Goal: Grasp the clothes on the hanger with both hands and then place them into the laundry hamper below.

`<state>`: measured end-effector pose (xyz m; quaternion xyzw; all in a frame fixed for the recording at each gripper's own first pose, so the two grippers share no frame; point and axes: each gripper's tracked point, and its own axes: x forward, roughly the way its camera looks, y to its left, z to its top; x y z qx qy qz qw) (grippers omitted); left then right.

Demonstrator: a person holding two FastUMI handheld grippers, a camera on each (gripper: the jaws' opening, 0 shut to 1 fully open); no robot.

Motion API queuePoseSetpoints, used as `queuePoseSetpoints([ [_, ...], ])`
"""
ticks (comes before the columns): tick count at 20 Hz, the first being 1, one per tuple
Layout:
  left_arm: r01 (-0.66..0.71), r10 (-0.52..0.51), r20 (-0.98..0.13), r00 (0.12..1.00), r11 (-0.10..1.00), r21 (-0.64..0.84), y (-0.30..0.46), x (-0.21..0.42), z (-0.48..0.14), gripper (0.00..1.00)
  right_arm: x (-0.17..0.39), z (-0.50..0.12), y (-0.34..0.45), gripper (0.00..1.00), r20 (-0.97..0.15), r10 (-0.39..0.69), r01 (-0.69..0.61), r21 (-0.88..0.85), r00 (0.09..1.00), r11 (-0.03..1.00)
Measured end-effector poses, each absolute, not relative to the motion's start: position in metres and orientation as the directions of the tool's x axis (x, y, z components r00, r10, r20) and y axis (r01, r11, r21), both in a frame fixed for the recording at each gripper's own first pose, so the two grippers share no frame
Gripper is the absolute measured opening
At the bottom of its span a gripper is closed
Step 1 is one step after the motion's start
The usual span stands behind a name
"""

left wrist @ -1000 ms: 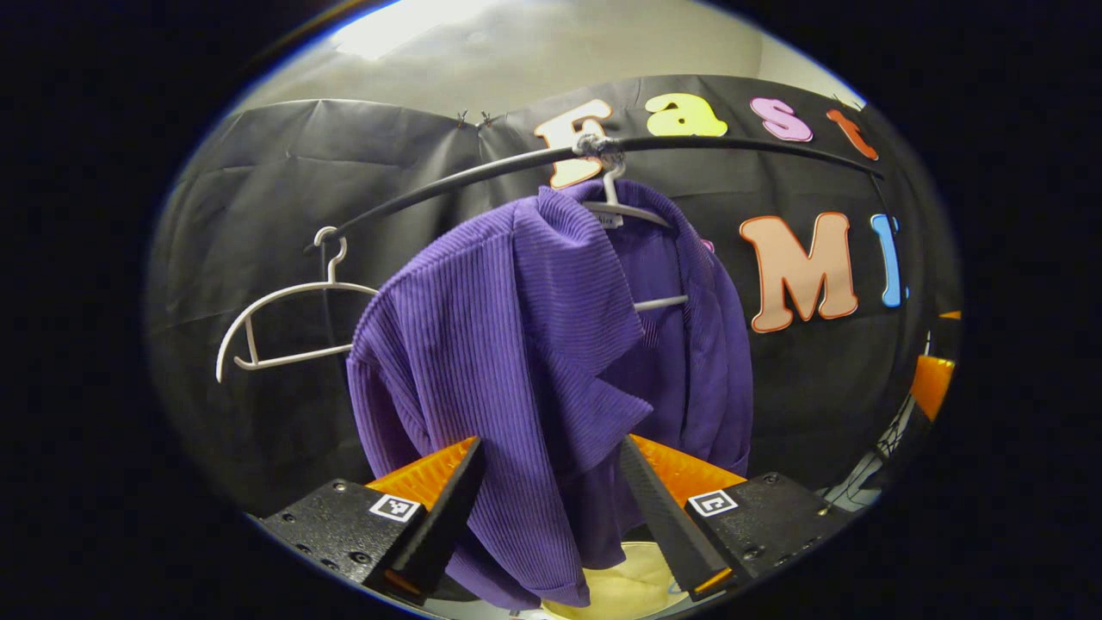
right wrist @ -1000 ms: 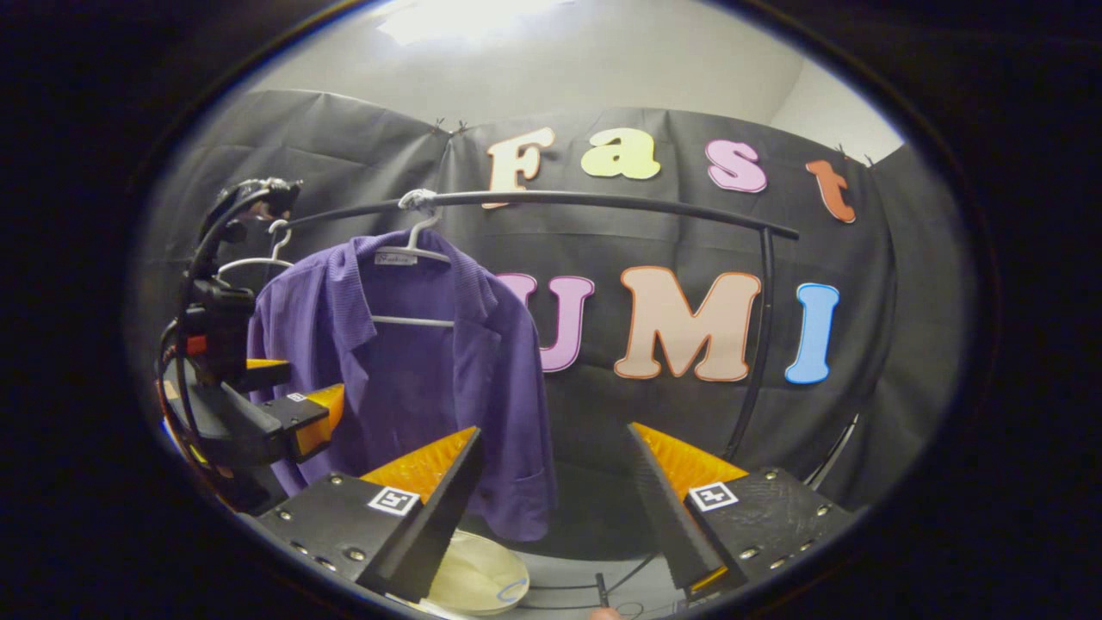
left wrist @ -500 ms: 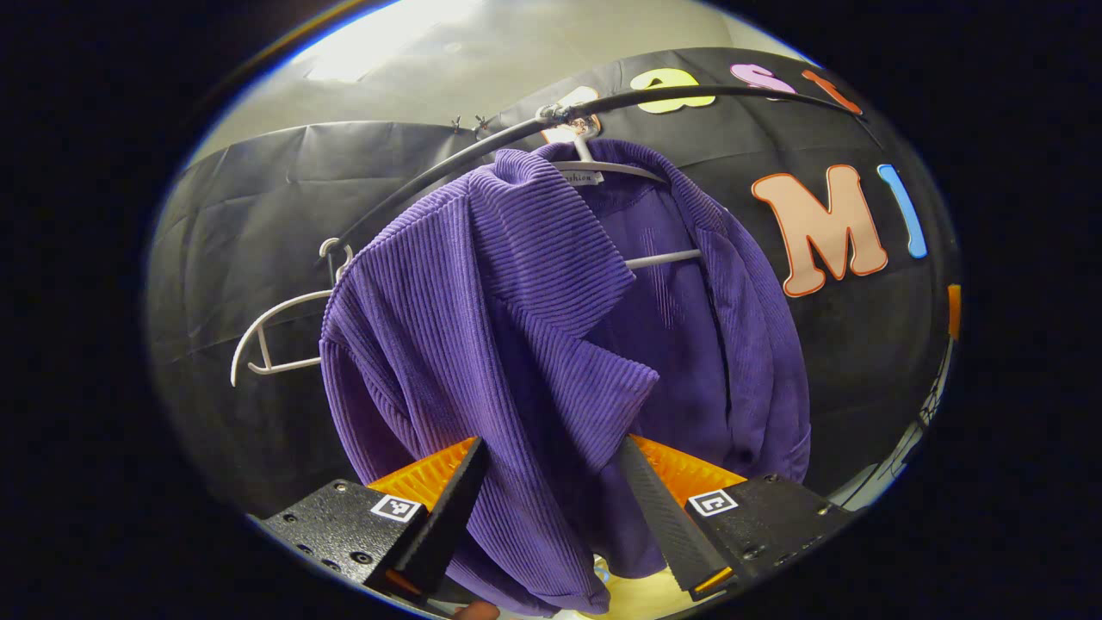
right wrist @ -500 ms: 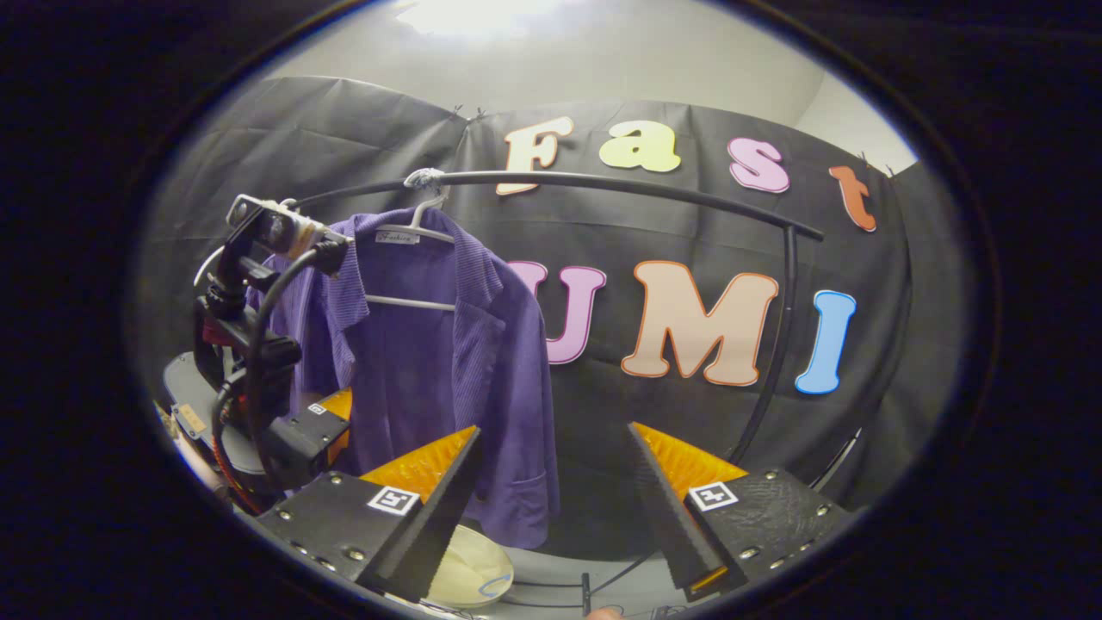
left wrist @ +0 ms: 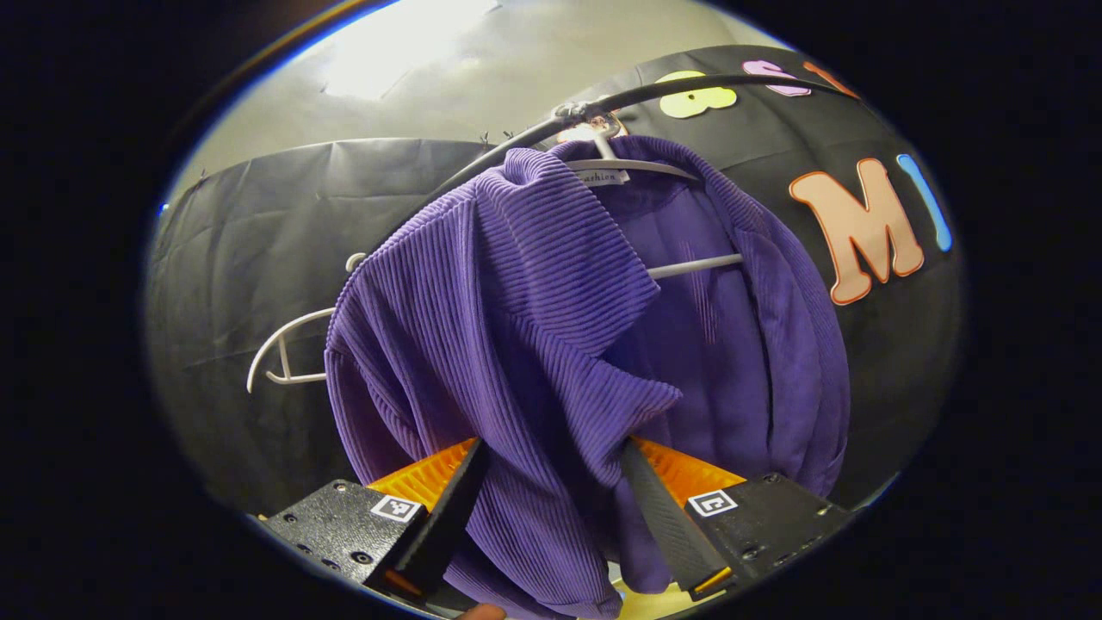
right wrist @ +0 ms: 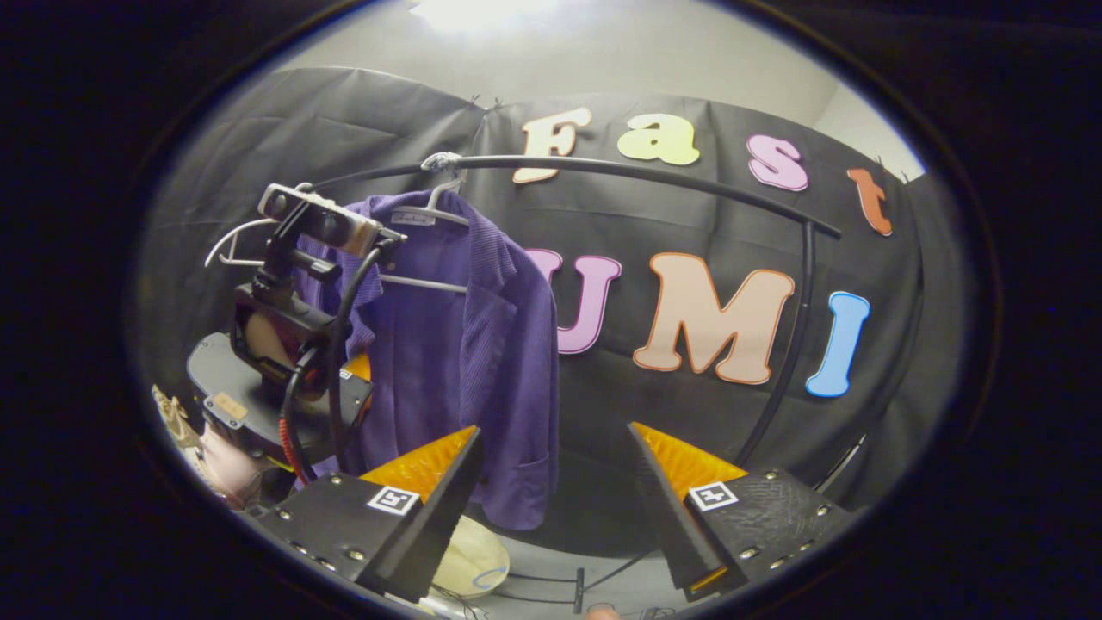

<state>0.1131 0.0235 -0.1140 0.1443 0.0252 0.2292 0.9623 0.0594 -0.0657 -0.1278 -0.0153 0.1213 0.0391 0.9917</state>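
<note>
Garment: purple jacket (left wrist: 551, 344) hangs long axis vertical on a white hanger (left wrist: 689, 265) from the black rail (right wrist: 620, 168).
Left claw (left wrist: 551, 508): released — the jacket's front panel lies between its fingers, contact uncertain; the nearer claw.
Right claw (right wrist: 551, 508): released, grasping nothing; jacket lies ahead and to its left, apart.
Hamper (right wrist: 469, 560): pale rim below the hem.

black cloth wall (right wrist: 706, 232), bright ceiling light (right wrist: 482, 13)
</note>
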Motion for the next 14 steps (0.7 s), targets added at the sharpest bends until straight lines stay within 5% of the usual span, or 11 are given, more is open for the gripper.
queuePoseSetpoints([
  [11,-0.525,0.507,0.141,0.850,0.798,0.295,0.061,0.112,-0.072,0.97,0.061,-0.132,-0.043,0.98,-0.238,0.129,-0.136,-0.014,0.963,0.991],
  [14,-0.506,0.488,0.136,0.862,0.812,0.290,0.067,0.114,-0.071,0.67,0.063,-0.132,-0.038,0.98,-0.234,0.140,-0.146,-0.009,0.962,0.989],
])
